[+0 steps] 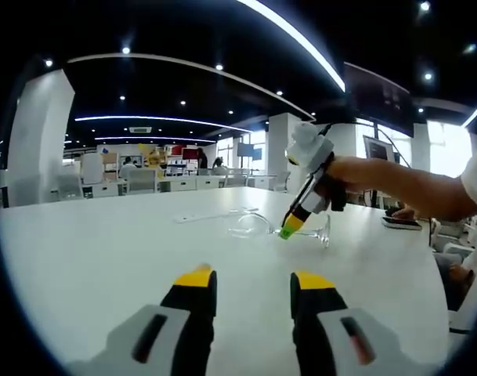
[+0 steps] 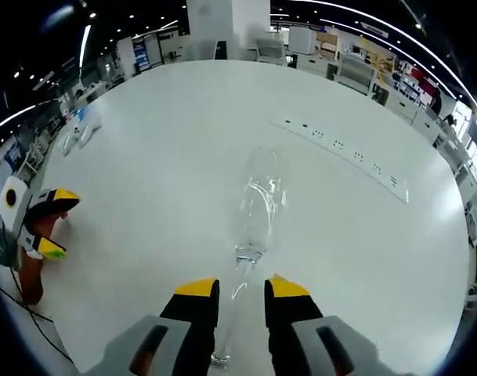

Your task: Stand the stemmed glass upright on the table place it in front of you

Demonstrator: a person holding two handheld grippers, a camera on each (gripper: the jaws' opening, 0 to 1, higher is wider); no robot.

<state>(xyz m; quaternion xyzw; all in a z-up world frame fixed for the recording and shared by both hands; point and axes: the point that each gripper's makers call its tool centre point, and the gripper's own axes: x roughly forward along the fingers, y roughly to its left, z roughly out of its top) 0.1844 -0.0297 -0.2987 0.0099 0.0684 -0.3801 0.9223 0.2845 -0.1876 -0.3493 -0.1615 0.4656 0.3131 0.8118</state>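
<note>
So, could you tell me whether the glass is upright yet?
No, the glass lies on its side on the table, its stem between the right gripper's jaws.

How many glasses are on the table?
1. The glass lies on its side on the white table, its stem between the right gripper jaws. The left gripper hangs apart from it.

We can read no text, label, brand or number. The far signs (image 1: 156,157) and dark wall screens (image 1: 377,95) in the left gripper view are too small and blurred for us to make out.
</note>
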